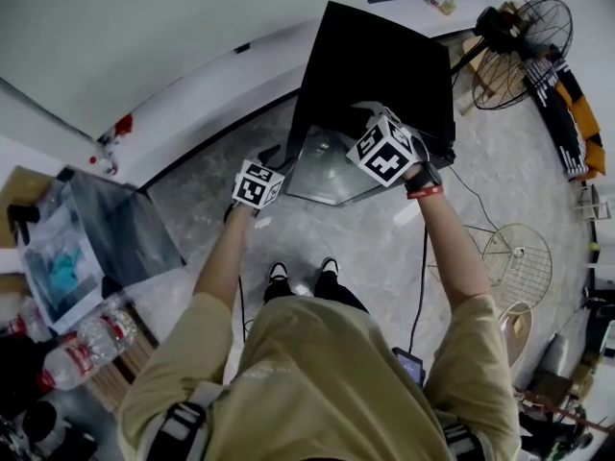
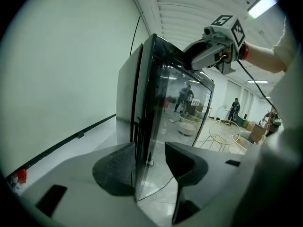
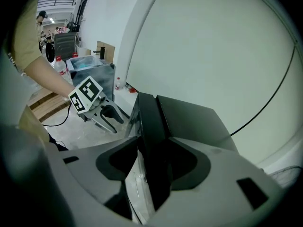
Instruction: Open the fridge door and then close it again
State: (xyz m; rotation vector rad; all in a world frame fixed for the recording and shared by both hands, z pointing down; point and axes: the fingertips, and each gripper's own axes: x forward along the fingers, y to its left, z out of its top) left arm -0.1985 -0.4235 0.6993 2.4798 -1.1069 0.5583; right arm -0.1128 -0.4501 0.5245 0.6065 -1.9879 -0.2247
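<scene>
Two tongs at the fridge door
The small black fridge stands at the floor's edge beside the white wall; left tongs and right tongs both are wide, straddling its glass door.

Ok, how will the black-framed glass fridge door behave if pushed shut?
The black-framed glass fridge door looks rigid, so it should swing as one piece. The small black fridge stands free on the floor and might slide if shoved. Being glass, it is likely fragile.
</scene>
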